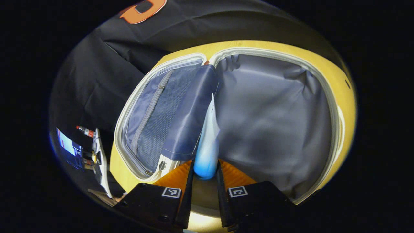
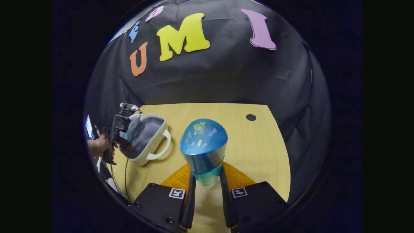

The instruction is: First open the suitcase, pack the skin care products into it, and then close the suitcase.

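Suitcase (image 1: 275, 113) open on table (image 2: 252, 145), lid side with mesh pocket (image 1: 155, 119) beside main grey-lined half; opening step looks done. My left gripper (image 1: 204, 176) clenched on white-blue tube (image 1: 207, 145), held over suitcase interior, not yet laid in. My right gripper (image 2: 207, 183) clenched on blue-capped bottle (image 2: 203, 145), well apart from suitcase (image 2: 145, 139), above table. Judging: both products left to pack, then closing. Hand (image 2: 97, 145) holds left gripper (image 2: 119, 129) over suitcase.

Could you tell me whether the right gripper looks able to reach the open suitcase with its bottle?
Probably yes: the right gripper holds the blue bottle over bare table, but the left gripper already hovers at the suitcase opening, crowding it.
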Available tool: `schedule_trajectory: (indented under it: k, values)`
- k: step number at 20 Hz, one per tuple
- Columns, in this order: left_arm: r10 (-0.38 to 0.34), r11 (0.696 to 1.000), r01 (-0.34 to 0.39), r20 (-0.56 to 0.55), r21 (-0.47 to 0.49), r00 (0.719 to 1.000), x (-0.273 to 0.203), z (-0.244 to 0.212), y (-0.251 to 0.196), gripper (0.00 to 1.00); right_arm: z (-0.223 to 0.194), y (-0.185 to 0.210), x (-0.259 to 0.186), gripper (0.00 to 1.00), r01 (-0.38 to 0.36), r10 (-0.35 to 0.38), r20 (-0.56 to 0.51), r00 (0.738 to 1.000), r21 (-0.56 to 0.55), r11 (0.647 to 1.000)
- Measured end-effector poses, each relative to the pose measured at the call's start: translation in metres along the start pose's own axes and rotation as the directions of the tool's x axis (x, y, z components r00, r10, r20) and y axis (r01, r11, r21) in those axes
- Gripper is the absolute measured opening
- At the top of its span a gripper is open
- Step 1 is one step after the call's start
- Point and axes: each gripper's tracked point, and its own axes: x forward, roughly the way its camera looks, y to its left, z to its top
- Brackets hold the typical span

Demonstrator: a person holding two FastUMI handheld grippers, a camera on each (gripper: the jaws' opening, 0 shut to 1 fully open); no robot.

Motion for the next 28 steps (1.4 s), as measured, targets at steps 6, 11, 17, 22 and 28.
schedule_trajectory:
  k: [6, 11, 17, 22, 28]
  values:
    - [0.058, 0.998, -0.06, -0.095, -0.014, 0.994, 0.007, -0.001, 0.0, 0.41, 0.013, 0.008, -0.028, 0.35, -0.037, 0.037, 0.037, 0.999, -0.005, 0.999]
    - [0.026, 0.999, -0.029, -0.156, -0.014, 0.987, 0.006, 0.002, -0.005, 0.5, 0.006, 0.016, -0.043, 0.35, -0.055, 0.056, 0.053, 0.997, -0.022, 0.998]
    - [-0.138, 0.989, 0.132, -0.084, -0.066, 0.987, -0.011, 0.003, -0.022, 0.97, 0.003, 0.043, -0.048, 0.35, -0.098, 0.101, 0.051, 0.994, -0.062, 0.993]
    - [-0.298, 0.943, 0.31, 0.102, -0.12, 0.949, -0.061, 0.009, -0.01, 1.0, 0.038, 0.121, -0.022, 0.35, -0.211, 0.218, 0.05, 0.975, -0.11, 0.971]
    - [-0.34, 0.891, 0.442, 0.495, -0.102, 0.799, -0.132, 0.013, 0.063, 1.0, 0.044, 0.246, 0.072, 0.35, -0.315, 0.306, -0.092, 0.948, -0.108, 0.943]
